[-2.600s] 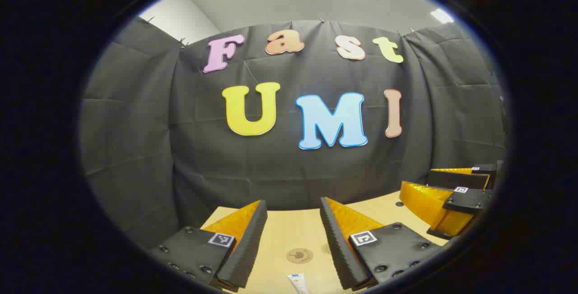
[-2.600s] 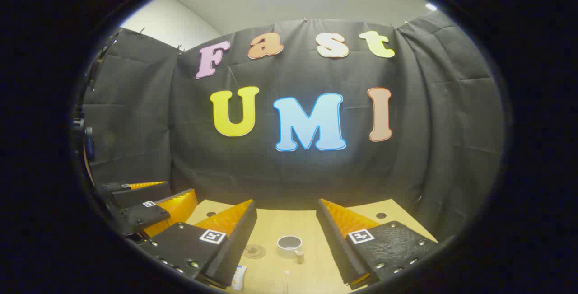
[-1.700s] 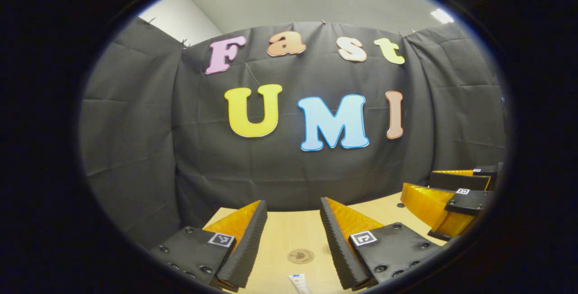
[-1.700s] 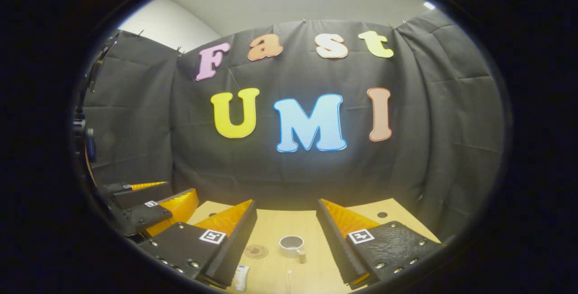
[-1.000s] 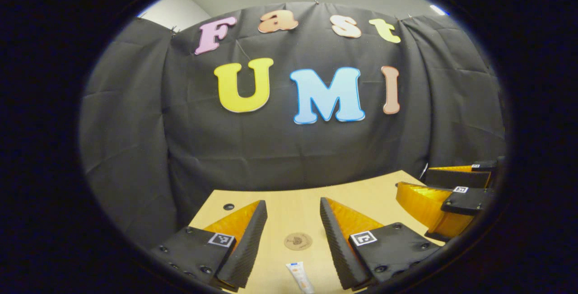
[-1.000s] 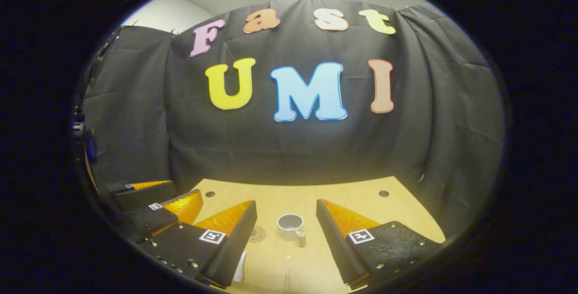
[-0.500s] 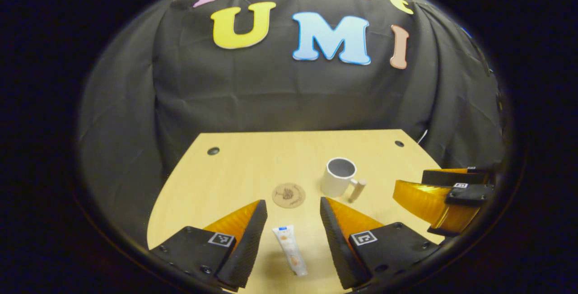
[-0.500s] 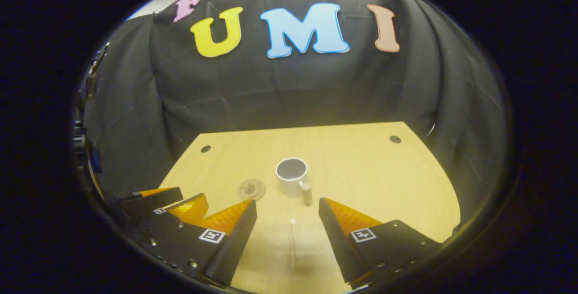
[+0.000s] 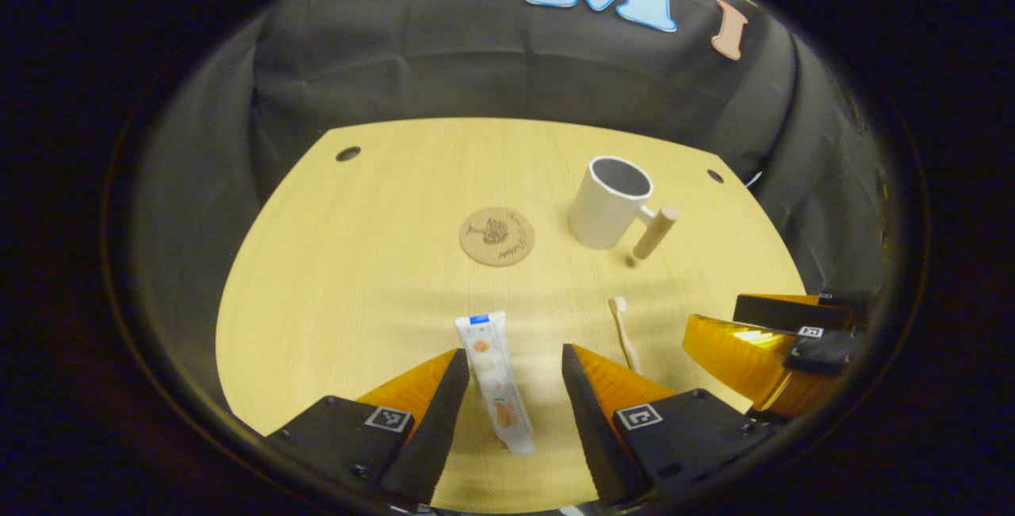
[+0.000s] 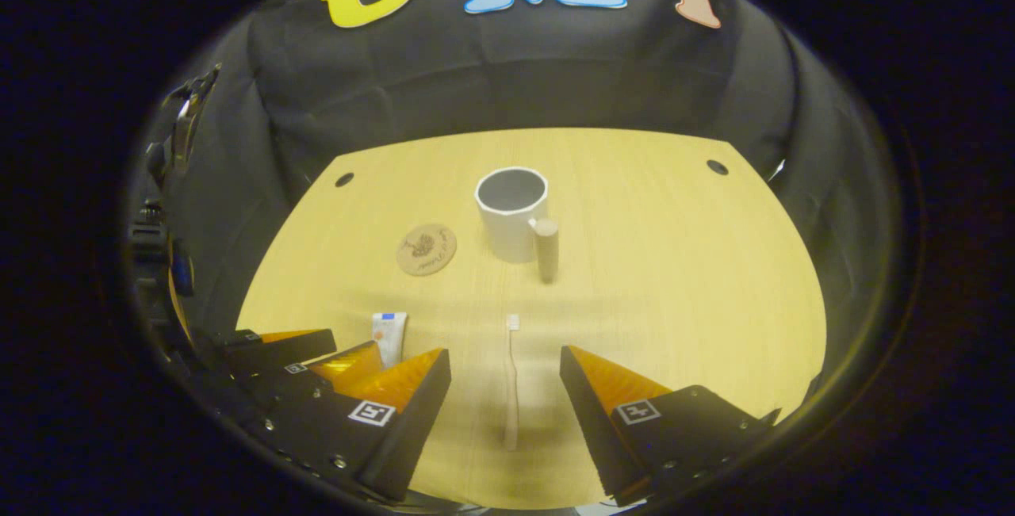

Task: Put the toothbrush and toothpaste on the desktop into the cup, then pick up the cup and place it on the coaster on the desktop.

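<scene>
The cup [image 9: 607, 203] serves as the reference: a white mug with a dark, empty interior and a pale wooden peg handle, standing upright on the light wooden desktop [image 9: 357, 262]. In the right gripper view the cup [image 10: 512, 213] has its handle turned toward the camera. The coaster [image 9: 497, 236] is a round cork disc with a dark printed motif, lying flat just to the left of the cup and apart from it; nothing rests on it. The toothpaste [image 9: 495, 379] is a white tube with a blue band at its far end and orange markings along its body; its long axis runs from that far end back toward the camera, nearer than the coaster. It lies flat between the spread fingers of the left gripper [image 9: 514, 373], untouched by either. The toothbrush [image 10: 511, 381] is slim and pale, its white head pointing toward the cup and its handle toward the camera. It lies flat between the parted fingers of the right gripper [image 10: 505, 377], with no contact.
</scene>
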`<state>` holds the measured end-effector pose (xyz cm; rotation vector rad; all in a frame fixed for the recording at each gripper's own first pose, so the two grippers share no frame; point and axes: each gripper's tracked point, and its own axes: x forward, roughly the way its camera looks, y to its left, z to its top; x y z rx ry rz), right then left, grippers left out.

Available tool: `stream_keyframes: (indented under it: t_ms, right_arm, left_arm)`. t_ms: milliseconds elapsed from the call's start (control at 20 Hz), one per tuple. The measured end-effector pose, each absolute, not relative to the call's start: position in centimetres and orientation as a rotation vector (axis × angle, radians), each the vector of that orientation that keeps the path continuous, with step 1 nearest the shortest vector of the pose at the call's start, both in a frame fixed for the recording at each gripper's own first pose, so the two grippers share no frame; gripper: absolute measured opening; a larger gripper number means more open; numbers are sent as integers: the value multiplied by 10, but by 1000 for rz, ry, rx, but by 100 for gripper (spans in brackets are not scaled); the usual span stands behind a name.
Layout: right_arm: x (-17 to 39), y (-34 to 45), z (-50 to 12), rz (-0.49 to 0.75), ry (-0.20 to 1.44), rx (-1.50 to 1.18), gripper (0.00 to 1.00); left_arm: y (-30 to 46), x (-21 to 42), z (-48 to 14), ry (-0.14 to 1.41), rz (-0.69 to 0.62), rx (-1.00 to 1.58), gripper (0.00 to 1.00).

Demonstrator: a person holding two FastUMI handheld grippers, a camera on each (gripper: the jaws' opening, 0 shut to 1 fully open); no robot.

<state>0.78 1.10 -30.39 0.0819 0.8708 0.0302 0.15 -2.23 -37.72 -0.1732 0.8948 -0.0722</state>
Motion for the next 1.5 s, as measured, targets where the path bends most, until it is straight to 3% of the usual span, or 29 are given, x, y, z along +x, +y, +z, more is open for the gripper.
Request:
stream_keyframes:
  t_ms: [300, 350, 400, 500, 700, 800, 850, 950, 1000, 1050, 1100, 1400, 1450, 1500]
  right_arm:
    - [-2, 13, -354, 28, 1022, 55, 86]
    - [-3, 13, -359, 25, 1043, 48, 86]
    - [-3, 14, -365, 25, 1061, 44, 86]
    - [-4, 14, -375, 25, 1100, 33, 86]
    - [-6, 15, -391, 25, 1176, 25, 86]
    - [-5, 14, -396, 17, 1194, 22, 86]
    - [-5, 14, -398, 16, 1203, 23, 86]
    - [-5, 14, -403, 13, 1223, 17, 86]
    - [-4, 14, -406, 13, 1229, 12, 86]
    - [-6, 12, -409, 9, 1236, 4, 86]
    - [-4, 10, -411, 0, 1241, -3, 86]
    - [-5, 6, -413, -12, 1253, -9, 84]
    - [-5, 6, -412, -13, 1255, -11, 84]
    - [-6, 5, -413, -13, 1256, -13, 82]
  left_arm:
    - [-22, -9, -420, 1047, -61, -212, 78]
    - [-25, -9, -426, 1064, -58, -220, 75]
    - [-27, -8, -433, 1083, -55, -228, 78]
    - [-27, -9, -443, 1118, -46, -240, 75]
    - [-22, -14, -459, 1188, -18, -249, 79]
    - [-18, -12, -460, 1195, -3, -238, 79]
    - [-18, -11, -462, 1197, 0, -229, 71]
    - [-17, -11, -463, 1210, 16, -209, 70]
    - [-16, -11, -463, 1215, 23, -202, 76]
    - [-14, -12, -465, 1222, 33, -191, 68]
    - [-14, -10, -464, 1221, 39, -189, 76]
    - [-13, -9, -466, 1233, 73, -173, 76]
    - [-13, -10, -466, 1231, 73, -172, 68]
    - [-13, -9, -466, 1237, 68, -166, 76]
